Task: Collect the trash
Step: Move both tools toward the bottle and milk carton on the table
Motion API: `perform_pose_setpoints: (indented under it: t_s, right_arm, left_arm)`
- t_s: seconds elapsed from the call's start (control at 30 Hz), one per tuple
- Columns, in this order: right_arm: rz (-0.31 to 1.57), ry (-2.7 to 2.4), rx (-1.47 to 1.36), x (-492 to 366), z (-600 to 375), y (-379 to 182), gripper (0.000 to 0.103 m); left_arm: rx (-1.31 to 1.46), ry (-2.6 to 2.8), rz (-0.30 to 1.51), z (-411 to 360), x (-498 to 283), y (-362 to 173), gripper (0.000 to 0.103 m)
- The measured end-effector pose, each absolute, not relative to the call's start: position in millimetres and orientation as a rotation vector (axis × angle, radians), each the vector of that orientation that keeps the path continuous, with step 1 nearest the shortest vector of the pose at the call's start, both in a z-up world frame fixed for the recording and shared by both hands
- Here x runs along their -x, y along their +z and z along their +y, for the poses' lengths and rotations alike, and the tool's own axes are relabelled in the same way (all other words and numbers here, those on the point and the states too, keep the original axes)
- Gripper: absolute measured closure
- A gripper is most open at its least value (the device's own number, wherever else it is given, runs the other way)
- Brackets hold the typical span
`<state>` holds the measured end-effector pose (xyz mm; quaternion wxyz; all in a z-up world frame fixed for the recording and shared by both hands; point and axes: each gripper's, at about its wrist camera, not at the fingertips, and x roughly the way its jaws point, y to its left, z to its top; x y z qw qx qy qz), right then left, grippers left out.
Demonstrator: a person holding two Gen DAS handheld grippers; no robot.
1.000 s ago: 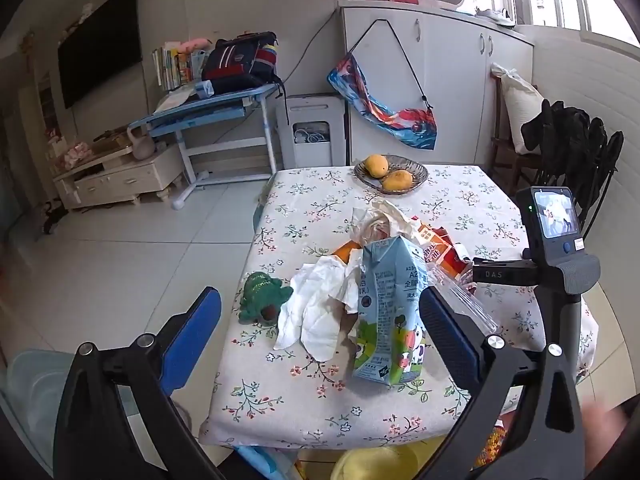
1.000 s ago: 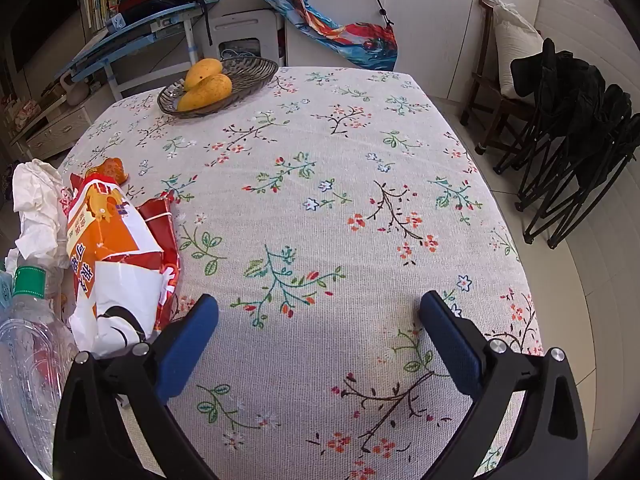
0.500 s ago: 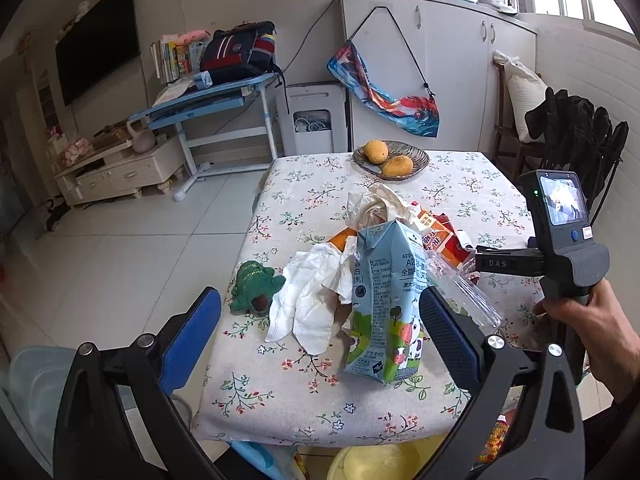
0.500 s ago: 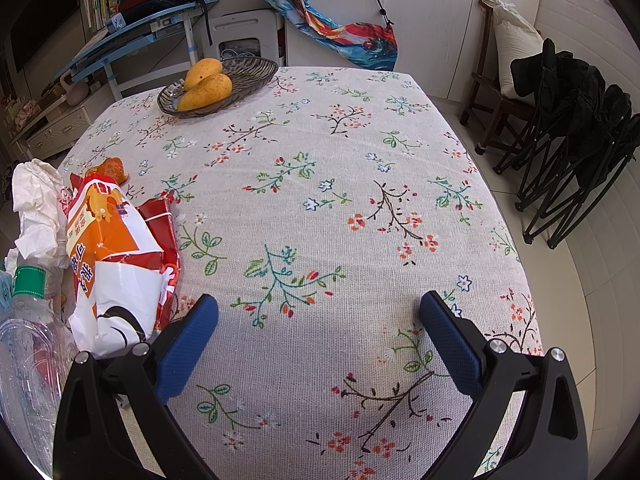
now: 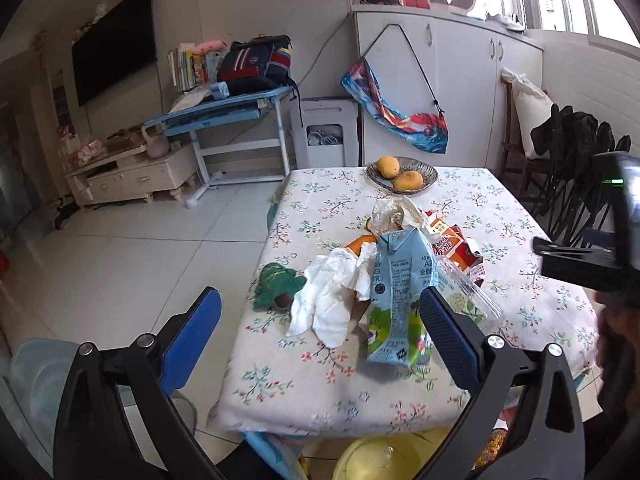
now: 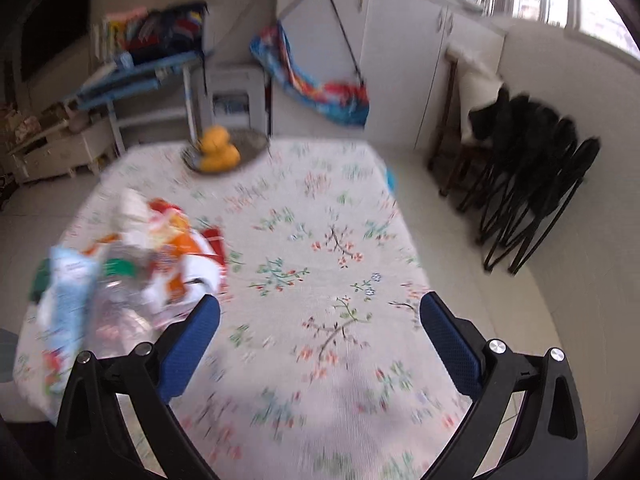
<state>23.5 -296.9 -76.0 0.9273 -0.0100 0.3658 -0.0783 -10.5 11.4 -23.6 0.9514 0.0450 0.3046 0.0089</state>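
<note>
The right gripper (image 6: 320, 344) has lifted and pulled back from the floral-clothed surface (image 6: 320, 248), its view now motion-blurred; its fingers gape wide and empty. The left gripper (image 5: 320, 332), equally open and empty, still faces the pale blue milk carton (image 5: 400, 296) standing among white tissues (image 5: 332, 300), so collecting has probably not begun.

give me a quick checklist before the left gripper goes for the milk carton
1. Left gripper open: ok, jaws wide apart, nothing held.
2. Milk carton upright and reachable near the table's front edge: ok.
3. Carton free of clutter: not ok, white tissue and clear plastic bottle press against it.
4. Right gripper empty and out of the way: ok, open over bare tablecloth.
5. Right view steady: not ok, blurred.
6. Bin position: cannot tell.
</note>
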Motion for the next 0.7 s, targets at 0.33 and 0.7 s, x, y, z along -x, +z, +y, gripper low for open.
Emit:
perform_pose_setpoints:
  t_s: [0.33, 0.7]
  right_arm:
    - [0.611, -0.061, 0.054, 65, -237, -29, 0.007]
    - [0.556, 0.018, 0.054, 120, -198, -3, 0.007]
  left_arm:
    - [-0.091, 0.031, 0.577, 36, 71, -7, 0.007]
    - [-0.046, 0.045, 0.565, 66, 111, -5, 0.007]
